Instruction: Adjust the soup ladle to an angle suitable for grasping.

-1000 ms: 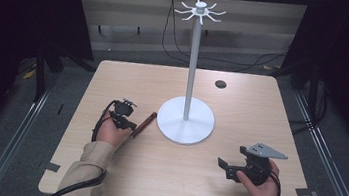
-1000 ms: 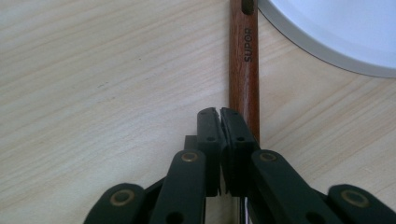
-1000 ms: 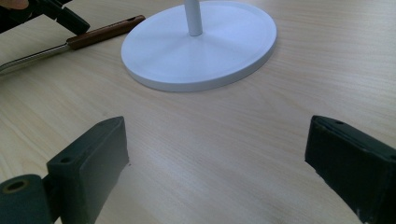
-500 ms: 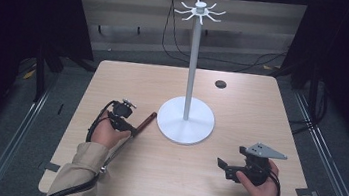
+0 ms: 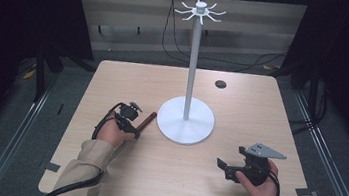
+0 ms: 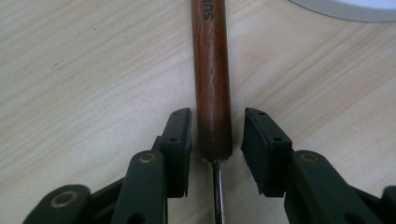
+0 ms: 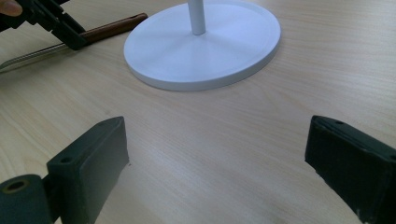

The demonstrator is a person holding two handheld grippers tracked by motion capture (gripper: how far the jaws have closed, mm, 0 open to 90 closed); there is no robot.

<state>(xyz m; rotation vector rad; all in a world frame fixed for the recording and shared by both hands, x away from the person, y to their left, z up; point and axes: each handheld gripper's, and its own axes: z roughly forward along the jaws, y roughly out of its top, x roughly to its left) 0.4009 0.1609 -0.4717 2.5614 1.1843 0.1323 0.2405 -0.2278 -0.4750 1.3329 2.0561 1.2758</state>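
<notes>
**Wooden-handled tool freed on the table**

Wooden-handled tool lies flat at the stand base's nine o'clock. Left gripper has just been opening; its jaws flank the handle with gaps, suggesting a release. At five o'clock, right gripper waits, jaws wide and empty.

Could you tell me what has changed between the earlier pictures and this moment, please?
The left gripper has just been opening its jaws: they now stand on either side of the wooden tool handle, with a gap at each pad, so the handle lies free on the table. The left hand barely shifted. The right gripper stayed open and in place, and the white stand did not move.
</notes>
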